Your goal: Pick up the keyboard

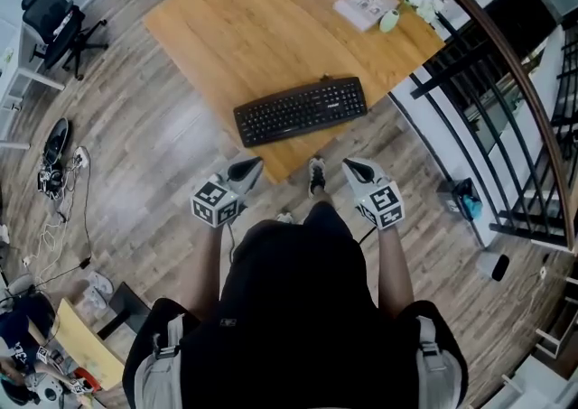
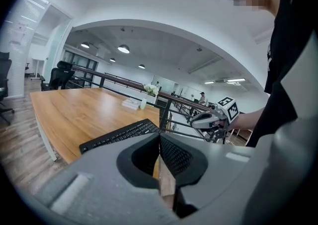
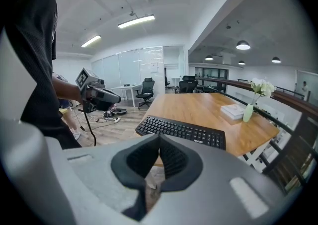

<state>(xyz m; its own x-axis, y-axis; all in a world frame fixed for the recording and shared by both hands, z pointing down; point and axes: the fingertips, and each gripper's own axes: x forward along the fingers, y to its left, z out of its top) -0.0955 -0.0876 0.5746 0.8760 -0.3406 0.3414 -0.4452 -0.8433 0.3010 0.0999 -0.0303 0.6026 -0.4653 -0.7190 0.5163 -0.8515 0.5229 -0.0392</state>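
A black keyboard (image 1: 301, 110) lies near the front edge of the wooden table (image 1: 244, 19). Both grippers hover short of that edge, over the floor, with nothing held. My left gripper (image 1: 248, 168) sits below the keyboard's left end, its jaws shut and empty. My right gripper (image 1: 355, 166) sits below the keyboard's right end, also shut and empty. The left gripper view has the keyboard (image 2: 121, 134) just beyond my closed left gripper (image 2: 159, 137), with the right gripper (image 2: 211, 118) off to the side. From the right gripper view, the keyboard (image 3: 181, 129) lies ahead of the shut right gripper (image 3: 159, 139).
A booklet (image 1: 364, 5) and a small vase with flowers (image 1: 390, 19) sit at the table's far right corner. A dark railing (image 1: 506, 127) runs along the right. An office chair (image 1: 59, 23) and floor cables (image 1: 54, 172) are at the left. The person's shoe (image 1: 316, 174) is between the grippers.
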